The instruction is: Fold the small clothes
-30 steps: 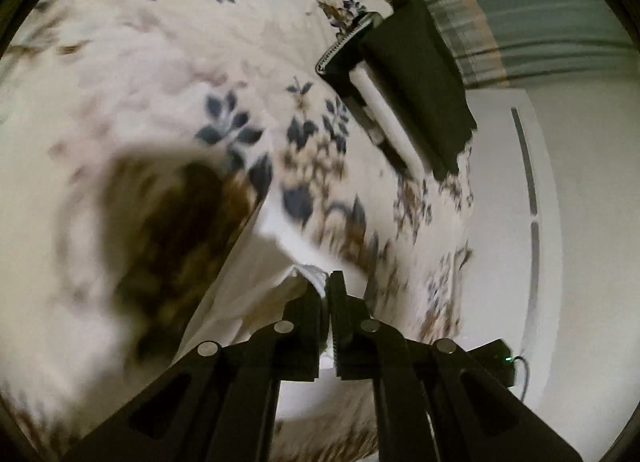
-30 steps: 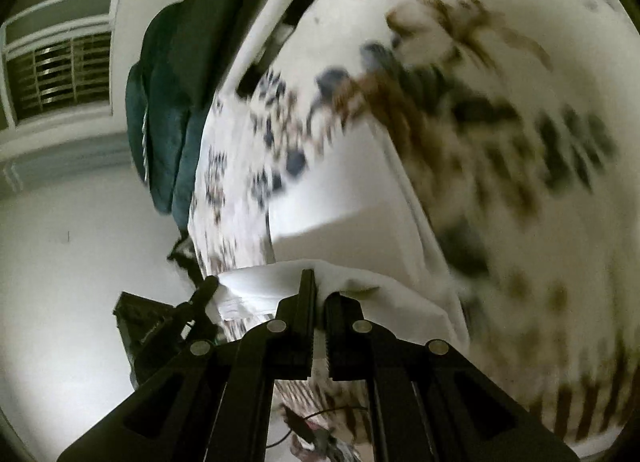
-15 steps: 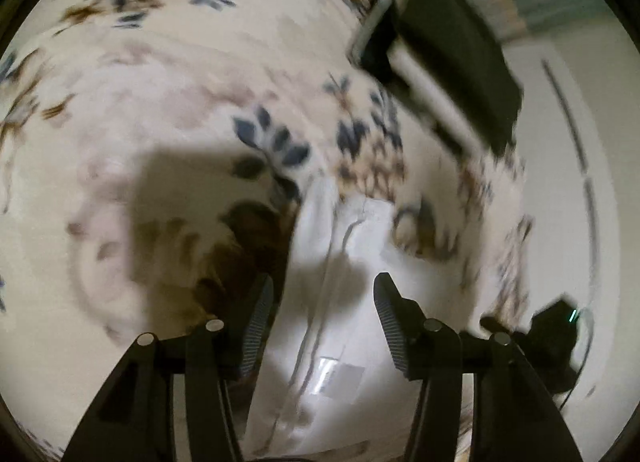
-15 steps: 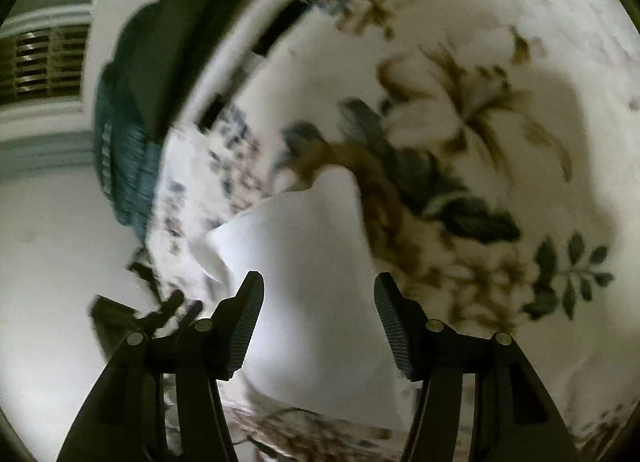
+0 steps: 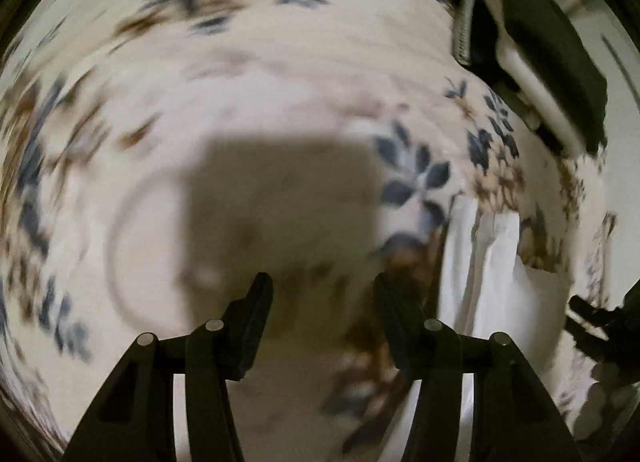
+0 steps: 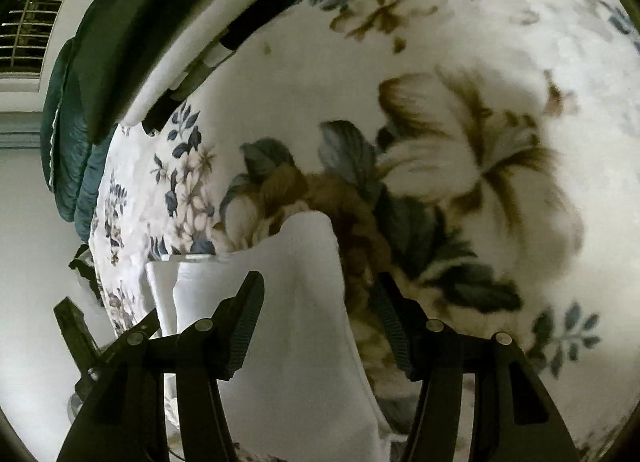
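A small white garment (image 6: 296, 302) lies folded on the floral bedspread (image 6: 480, 41). In the right wrist view it sits just below and between the fingers of my right gripper (image 6: 320, 298), which is open and empty above it. In the left wrist view the same white garment (image 5: 480, 262) lies to the right of my left gripper (image 5: 322, 302), which is open and empty over bare bedspread (image 5: 240, 81). The left view is blurred by motion.
A stack of dark and white folded clothes (image 6: 168, 41) lies at the far edge of the bed; it also shows in the left wrist view (image 5: 540, 45). A teal quilted cover (image 6: 68, 149) hangs at the bed's edge. A dark stand (image 5: 600, 322) stands beside the bed.
Both grippers were shut on the white garment a second ago; both opened and let it go. The left gripper has since swung left, away from the garment.
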Demonstrator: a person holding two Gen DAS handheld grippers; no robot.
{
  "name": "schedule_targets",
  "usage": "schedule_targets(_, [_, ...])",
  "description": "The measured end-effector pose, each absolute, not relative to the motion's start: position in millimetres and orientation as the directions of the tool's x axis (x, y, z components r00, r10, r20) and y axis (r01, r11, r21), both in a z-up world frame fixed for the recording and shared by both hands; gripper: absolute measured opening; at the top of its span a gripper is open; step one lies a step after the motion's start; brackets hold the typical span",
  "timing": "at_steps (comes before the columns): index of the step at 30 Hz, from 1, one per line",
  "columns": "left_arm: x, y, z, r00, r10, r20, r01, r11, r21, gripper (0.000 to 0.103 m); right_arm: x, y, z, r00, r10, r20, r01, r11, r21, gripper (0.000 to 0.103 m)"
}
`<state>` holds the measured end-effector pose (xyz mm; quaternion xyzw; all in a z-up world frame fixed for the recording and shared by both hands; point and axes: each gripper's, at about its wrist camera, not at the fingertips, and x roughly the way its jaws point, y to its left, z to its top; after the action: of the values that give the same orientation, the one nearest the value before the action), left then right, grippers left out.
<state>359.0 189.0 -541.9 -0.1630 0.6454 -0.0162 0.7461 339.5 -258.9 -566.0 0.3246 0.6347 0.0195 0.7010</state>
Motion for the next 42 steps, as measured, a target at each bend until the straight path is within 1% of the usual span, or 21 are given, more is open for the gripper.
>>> schedule_targets(3, [319.5, 191.2, -533.3, 0.132, -0.381, -0.915, -0.237, 0.884, -0.403, 0.050, 319.4, -257.5, -554.0, 0.183, 0.428, -0.885, 0.380, 0.800, 0.465, 0.060])
schedule_targets(5, [288.3, 180.6, -535.4, 0.090, -0.512, -0.854, -0.299, 0.804, -0.514, 0.050, 295.2, -255.2, -547.1, 0.173, 0.439, -0.882, 0.396, 0.789, 0.471, 0.060])
schedule_targets(8, [242.2, 158.7, -554.2, 0.021, -0.640, -0.768, -0.418, 0.693, -0.588, 0.050, 251.5, -248.9, -547.8, 0.136, 0.479, -0.867, 0.453, 0.748, 0.484, 0.060])
schedule_targets(10, [218.9, 145.3, -572.2, -0.009, -0.684, -0.729, -0.484, 0.641, -0.596, 0.050, 219.4, -244.0, -554.8, 0.104, 0.509, -0.855, 0.513, 0.708, 0.484, 0.060])
schedule_targets(13, [197.1, 137.8, -598.5, 0.050, -0.759, -0.649, -0.601, 0.496, -0.627, 0.050, 182.7, -233.3, -574.6, 0.073, 0.601, -0.796, 0.582, 0.623, 0.524, 0.060])
schedule_targets(17, [202.6, 149.2, -604.9, 0.197, -0.747, -0.635, -0.624, 0.404, -0.669, 0.047, 162.5, -218.7, -611.1, 0.111, 0.707, -0.699, 0.645, 0.484, 0.592, 0.060])
schedule_targets(19, [208.8, 165.0, -597.8, 0.276, -0.704, -0.655, -0.615, 0.394, -0.683, 0.038, 161.5, -217.9, -625.9, 0.171, 0.725, -0.667, 0.662, 0.417, 0.623, 0.058])
schedule_targets(20, [211.5, 171.5, -595.1, 0.289, -0.691, -0.663, -0.610, 0.401, -0.683, 0.027, 161.3, -220.0, -630.3, 0.202, 0.713, -0.672, 0.670, 0.399, 0.625, 0.044])
schedule_targets(21, [214.1, 180.5, -590.0, 0.301, -0.679, -0.670, -0.598, 0.413, -0.687, 0.021, 160.9, -223.3, -633.3, 0.225, 0.697, -0.681, 0.682, 0.386, 0.621, 0.034])
schedule_targets(22, [215.0, 186.4, -586.1, 0.302, -0.667, -0.681, -0.588, 0.432, -0.684, 0.018, 159.4, -227.1, -636.1, 0.244, 0.688, -0.684, 0.696, 0.366, 0.617, 0.023])
schedule_targets(23, [216.0, 195.9, -579.9, 0.305, -0.642, -0.703, -0.574, 0.465, -0.674, 0.015, 156.8, -231.1, -637.4, 0.258, 0.674, -0.693, 0.714, 0.350, 0.606, 0.021])
schedule_targets(25, [217.1, 212.4, -574.9, 0.316, -0.613, -0.724, -0.565, 0.491, -0.663, 0.015, 155.2, -235.5, -632.9, 0.267, 0.649, -0.712, 0.717, 0.360, 0.597, 0.018])
schedule_targets(26, [216.5, 228.0, -572.8, 0.327, -0.577, -0.749, -0.578, 0.505, -0.641, 0.014, 155.1, -235.9, -628.6, 0.261, 0.637, -0.726, 0.707, 0.386, 0.593, 0.018])
schedule_targets(28, [218.6, 245.1, -576.3, 0.341, -0.554, -0.760, -0.593, 0.500, -0.631, 0.012, 154.1, -236.2, -622.9, 0.250, 0.624, -0.740, 0.691, 0.420, 0.588, 0.018])
schedule_targets(31, [214.9, 243.1, -576.1, 0.306, -0.578, -0.756, -0.578, 0.519, -0.630, 0.016, 151.3, -235.1, -619.5, 0.226, 0.637, -0.737, 0.681, 0.438, 0.587, 0.018])
schedule_targets(33, [210.4, 231.5, -574.9, 0.256, -0.620, -0.742, -0.561, 0.529, -0.636, 0.029, 151.6, -238.4, -616.5, 0.222, 0.644, -0.732, 0.681, 0.435, 0.589, 0.020])
schedule_targets(35, [210.2, 211.0, -575.3, 0.230, -0.671, -0.705, -0.551, 0.507, -0.663, 0.038, 151.3, -245.5, -609.6, 0.224, 0.651, -0.725, 0.680, 0.428, 0.595, 0.028])
schedule_targets(38, [203.5, 174.2, -584.9, 0.201, -0.747, -0.634, -0.566, 0.439, -0.697, 0.038, 148.0, -241.3, -613.1, 0.230, 0.673, -0.703, 0.684, 0.402, 0.608, 0.029])
schedule_targets(40, [197.5, 160.5, -593.0, 0.250, -0.762, -0.597, -0.599, 0.363, -0.714, 0.034, 145.8, -237.8, -619.3, 0.236, 0.680, -0.694, 0.696, 0.381, 0.609, 0.029])
schedule_targets(41, [194.5, 159.8, -597.3, 0.281, -0.749, -0.600, -0.619, 0.337, -0.709, 0.014, 144.4, -236.3, -621.5, 0.244, 0.680, -0.692, 0.702, 0.369, 0.609, 0.028])
schedule_targets(42, [193.5, 161.9, -600.7, 0.291, -0.735, -0.613, -0.638, 0.328, -0.697, 0.007, 143.7, -235.5, -622.7, 0.246, 0.670, -0.700, 0.709, 0.368, 0.602, 0.024])
